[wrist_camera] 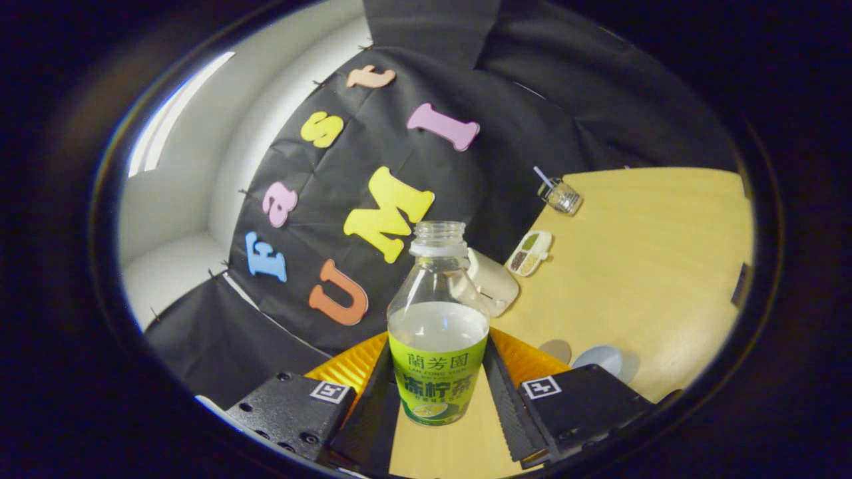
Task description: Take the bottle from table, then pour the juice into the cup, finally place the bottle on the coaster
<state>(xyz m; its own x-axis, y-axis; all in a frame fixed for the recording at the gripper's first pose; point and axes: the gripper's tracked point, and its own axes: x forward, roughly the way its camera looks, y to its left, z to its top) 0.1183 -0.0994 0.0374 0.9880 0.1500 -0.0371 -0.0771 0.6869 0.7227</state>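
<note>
A clear plastic bottle with a green label and no cap stands between my fingers. It is about half full of pale juice. My gripper is shut on it, with one finger on each side of the label. Just behind the bottle's shoulder, partly hidden by it, is a cream cup. A pale blue-grey round coaster lies on the table beyond the right finger. The whole scene leans, so the bottle is held tilted relative to the table.
The yellow wooden table stretches away on the right. A small white tray with divided fillings lies past the cup, and a glass jar with a straw stands farther off. A small grey disc lies beside the coaster.
</note>
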